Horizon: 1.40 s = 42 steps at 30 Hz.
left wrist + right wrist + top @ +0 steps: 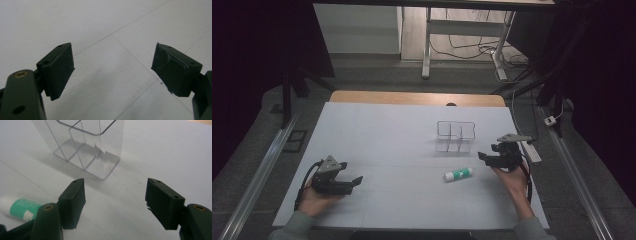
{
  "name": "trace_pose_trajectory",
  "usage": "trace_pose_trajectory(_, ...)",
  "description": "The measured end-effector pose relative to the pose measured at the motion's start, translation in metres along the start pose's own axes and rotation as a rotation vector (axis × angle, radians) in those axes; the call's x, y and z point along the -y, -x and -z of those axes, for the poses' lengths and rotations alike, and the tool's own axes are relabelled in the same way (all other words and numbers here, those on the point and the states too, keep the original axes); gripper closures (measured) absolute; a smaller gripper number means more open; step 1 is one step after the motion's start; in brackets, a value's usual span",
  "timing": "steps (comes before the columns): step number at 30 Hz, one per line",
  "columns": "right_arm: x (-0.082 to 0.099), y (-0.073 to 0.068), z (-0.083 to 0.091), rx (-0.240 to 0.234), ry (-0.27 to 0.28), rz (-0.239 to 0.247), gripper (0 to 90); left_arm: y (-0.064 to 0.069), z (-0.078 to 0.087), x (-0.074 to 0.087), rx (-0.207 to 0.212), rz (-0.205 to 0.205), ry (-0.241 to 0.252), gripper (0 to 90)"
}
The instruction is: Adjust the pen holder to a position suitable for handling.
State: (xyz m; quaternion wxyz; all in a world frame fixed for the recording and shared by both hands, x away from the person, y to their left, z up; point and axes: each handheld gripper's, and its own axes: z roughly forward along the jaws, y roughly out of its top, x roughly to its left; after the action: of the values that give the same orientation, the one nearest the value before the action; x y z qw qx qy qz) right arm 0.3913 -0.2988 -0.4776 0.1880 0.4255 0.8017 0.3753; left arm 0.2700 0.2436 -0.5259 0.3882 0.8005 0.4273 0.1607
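The glue stick [458, 174], half cut off by my right jaw arm in the right gripper view, lies on the desk [387, 150] toward its right edge, just beside my right gripper [484, 157], apart from its parted, empty jaws, the clear divided box [455, 136] beyond; my left gripper [354, 181], near the front-left corner, is released too.

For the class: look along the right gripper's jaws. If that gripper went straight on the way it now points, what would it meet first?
Probably the clear divided container: in the right gripper view it stands straight ahead of the right gripper, with bare table between. The glue stick lies off to one side of that line. Depth is hard to judge.
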Motion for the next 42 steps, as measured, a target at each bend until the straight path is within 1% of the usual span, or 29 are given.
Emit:
trace_pose_trajectory(2, -0.007, 0.001, -0.008, 0.014, -0.010, -0.008, 37.9, 0.000, 0.000, 0.000, -0.002, 0.000, -0.001, 17.4)
trace_pose_trajectory(3, -0.007, 0.001, -0.008, 0.014, -0.010, -0.008, 37.9, 0.000, 0.000, 0.000, -0.002, 0.000, -0.001, 17.4)
trace_pose_trajectory(4, -0.011, 0.000, -0.012, 0.020, -0.021, -0.016, 41.0, 0.000, 0.000, 0.000, -0.003, -0.001, -0.001, 17.4)
trace_pose_trajectory(6, -0.015, -0.001, -0.015, 0.027, -0.030, -0.009, 46.0, 0.001, 0.000, 0.000, -0.002, 0.000, -0.002, 17.4)
trace_pose_trajectory(7, -0.017, -0.001, -0.017, 0.038, -0.037, -0.006, 47.8, 0.001, -0.001, 0.000, -0.004, -0.002, -0.004, 17.5)
trace_pose_trajectory(9, -0.020, -0.001, -0.020, 0.049, -0.043, -0.010, 53.4, 0.001, -0.001, 0.000, -0.003, -0.003, -0.006, 17.7)
trace_pose_trajectory(11, -0.022, 0.001, -0.022, 0.042, -0.045, -0.017, 61.5, 0.001, -0.001, 0.000, -0.005, -0.005, -0.009, 17.7)
trace_pose_trajectory(12, -0.023, 0.001, -0.023, 0.043, -0.047, -0.021, 67.4, 0.001, -0.001, 0.000, -0.006, -0.004, -0.009, 17.7)
trace_pose_trajectory(14, -0.025, 0.002, -0.025, 0.059, -0.060, -0.003, 80.6, 0.002, -0.001, 0.000, -0.007, -0.004, -0.009, 17.7)
trace_pose_trajectory(16, -0.026, 0.003, -0.029, 0.075, -0.062, 0.018, 88.6, 0.002, -0.001, 0.000, -0.008, -0.005, -0.010, 17.7)
trace_pose_trajectory(18, -0.027, 0.004, -0.032, 0.076, -0.080, 0.022, 89.2, 0.002, -0.002, 0.000, -0.011, -0.009, -0.013, 17.7)
trace_pose_trajectory(23, -0.032, 0.004, -0.038, 0.081, -0.082, 0.026, 89.3, 0.002, -0.002, 0.000, -0.012, -0.010, -0.014, 17.7)
trace_pose_trajectory(27, -0.034, 0.005, -0.044, 0.068, -0.079, 0.018, 89.3, 0.003, -0.002, 0.000, -0.013, -0.011, -0.014, 17.7)
trace_pose_trajectory(30, -0.034, 0.006, -0.050, 0.067, -0.087, 0.022, 89.3, 0.003, -0.001, 0.000, -0.013, -0.011, -0.012, 17.7)
trace_pose_trajectory(34, -0.033, 0.007, -0.056, 0.056, -0.096, 0.009, 89.3, 0.002, -0.002, 0.000, -0.012, -0.011, -0.014, 17.7)
trace_pose_trajectory(40, -0.035, 0.004, -0.059, 0.044, -0.100, 0.023, 89.3, 0.002, -0.001, 0.000, -0.012, -0.009, -0.012, 17.7)
trace_pose_trajectory(42, -0.037, 0.002, -0.059, 0.060, -0.107, 0.041, 89.3, 0.002, -0.001, 0.000, -0.012, -0.008, -0.012, 17.7)
